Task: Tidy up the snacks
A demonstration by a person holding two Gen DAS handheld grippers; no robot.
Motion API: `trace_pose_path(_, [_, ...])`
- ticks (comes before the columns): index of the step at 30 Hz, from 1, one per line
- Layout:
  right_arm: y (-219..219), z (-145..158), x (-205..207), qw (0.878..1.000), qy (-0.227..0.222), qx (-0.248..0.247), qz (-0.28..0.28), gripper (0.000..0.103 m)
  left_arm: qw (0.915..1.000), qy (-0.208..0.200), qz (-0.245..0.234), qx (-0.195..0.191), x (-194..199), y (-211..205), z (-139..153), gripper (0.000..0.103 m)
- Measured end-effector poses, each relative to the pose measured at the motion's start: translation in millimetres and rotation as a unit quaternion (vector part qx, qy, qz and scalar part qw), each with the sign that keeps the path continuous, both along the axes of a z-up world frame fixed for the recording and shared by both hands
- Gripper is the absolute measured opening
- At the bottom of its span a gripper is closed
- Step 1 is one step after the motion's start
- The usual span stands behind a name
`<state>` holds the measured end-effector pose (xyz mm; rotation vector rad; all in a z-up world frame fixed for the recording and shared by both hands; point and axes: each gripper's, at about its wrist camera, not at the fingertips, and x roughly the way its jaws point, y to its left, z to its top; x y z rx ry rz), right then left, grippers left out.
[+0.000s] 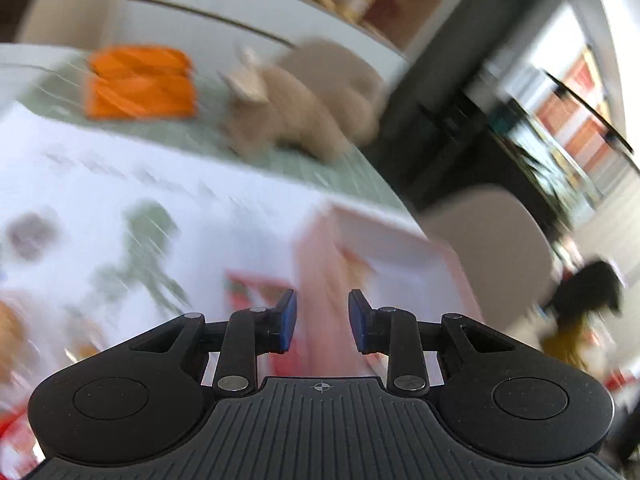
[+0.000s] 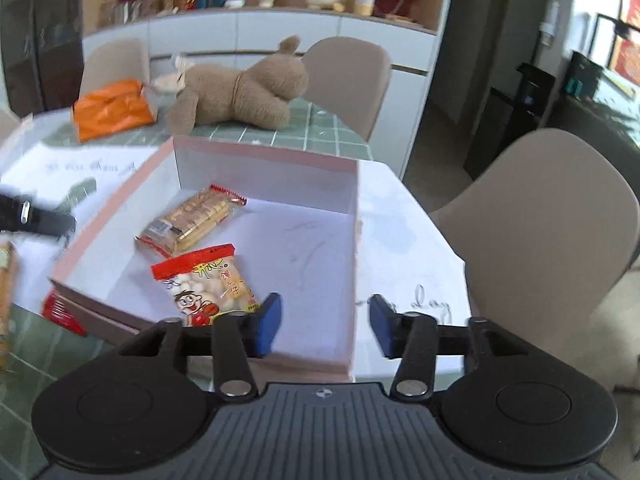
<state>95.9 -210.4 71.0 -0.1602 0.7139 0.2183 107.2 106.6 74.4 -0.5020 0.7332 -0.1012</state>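
Right tool (image 2: pixel 325 326), released & empty, hangs over the pink box (image 2: pixel 264 160) – rice-ball snack bag (image 2: pixel 204 288) lies just left of it, long axis running away; left tool (image 1: pixel 322 322) also empty.

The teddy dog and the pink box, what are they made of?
The teddy dog looks like soft plush fabric: its tan surface is fuzzy and matte. The pink box looks like cardboard or stiff paper: thin, flat, straight walls, matte pink outside and plain white inside. I can't be sure by looks alone.
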Motion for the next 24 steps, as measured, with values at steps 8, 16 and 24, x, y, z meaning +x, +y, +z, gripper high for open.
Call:
trace_pose_path(8, [1,-6,-56,0.997,0.048,0.044,0.046,0.065,0.9879,0.082,-0.021,0.131,67,-10,-51,0.032])
trace_pose_path(16, [34,-27,-70,0.993,0.07,0.026,0.089,0.065,0.9722,0.084,-0.128,0.177,38,-27,-58,0.032])
trace_pose_path(24, [49,-25,-45,0.992,0.062,0.03,0.11,0.065,0.9775,0.097,-0.143,0.121,-37,-13,-56,0.031])
